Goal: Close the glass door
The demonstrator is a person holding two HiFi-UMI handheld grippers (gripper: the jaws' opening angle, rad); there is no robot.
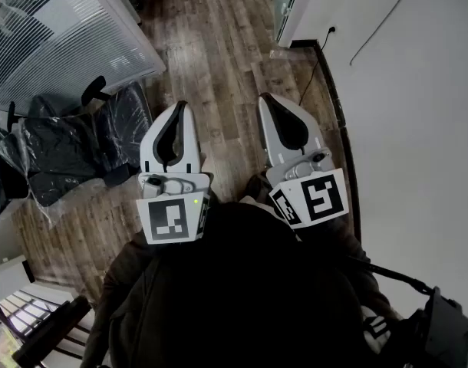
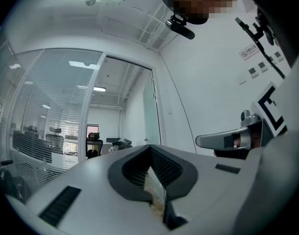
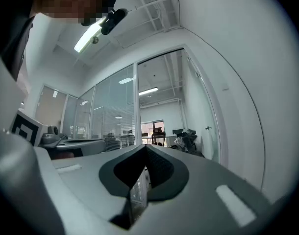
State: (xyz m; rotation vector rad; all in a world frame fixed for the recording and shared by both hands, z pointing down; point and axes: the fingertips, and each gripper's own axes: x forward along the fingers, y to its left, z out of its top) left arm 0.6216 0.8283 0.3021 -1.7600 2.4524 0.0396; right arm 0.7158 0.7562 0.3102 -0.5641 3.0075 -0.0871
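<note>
The glass door [image 3: 202,112] stands swung open against the white wall at the right of the doorway [image 3: 159,109], and its small handle [image 3: 207,128] shows. In the left gripper view the same glass door [image 2: 150,112] sits beyond the door frame. Both grippers are held side by side, well short of the door and pointing towards it. My left gripper [image 1: 180,106] is shut, tips together, with nothing in it; its tips [image 2: 150,147] meet in its own view. My right gripper [image 1: 264,97] is shut and empty as well, its tips [image 3: 145,146] touching.
A glass partition with blinds [image 1: 57,29] runs along the left. Black office chairs wrapped in plastic [image 1: 73,140] stand beside it. A white wall [image 1: 418,90] lines the right, with a cable down to a socket [image 1: 331,30]. Wooden floor [image 1: 219,44] stretches ahead to the doorway.
</note>
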